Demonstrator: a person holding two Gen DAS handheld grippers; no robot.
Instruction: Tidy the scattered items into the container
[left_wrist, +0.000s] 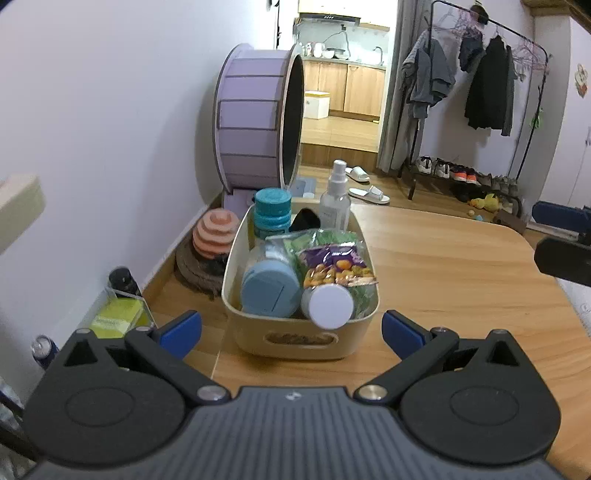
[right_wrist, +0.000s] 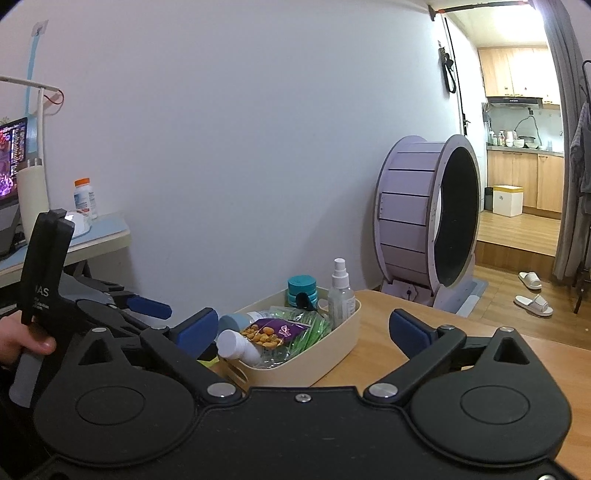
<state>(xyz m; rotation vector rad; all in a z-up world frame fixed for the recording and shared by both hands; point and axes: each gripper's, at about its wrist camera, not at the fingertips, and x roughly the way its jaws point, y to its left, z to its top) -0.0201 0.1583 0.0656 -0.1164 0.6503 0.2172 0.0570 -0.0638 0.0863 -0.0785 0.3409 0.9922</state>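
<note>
Nearest the lens in the left wrist view, the left tongs stand spread wide with nothing between their two blue-tipped fingers, framing the near end of the container at lower centre. The right tongs are likewise spread wide and hold nothing, low in the right wrist view. There is one container, a cream oblong bin with a cut-out handle slot in its near wall, standing on the wooden worktop close to its left edge. Inside it, counted: one teal ribbed jar at the far left, one clear spray bottle upright at the far right, one black object between them that is too hidden to name, one light-blue capped bottle lying at the near left, one white-capped bottle tilted over the near rim, one purple snack bag showing orange pieces, and one green packet beneath it. The things are packed closely, touching one another. On the floor in the upper centre of the frame stands one lilac wheel, and one pair of white slippers lies just right of it.
</note>
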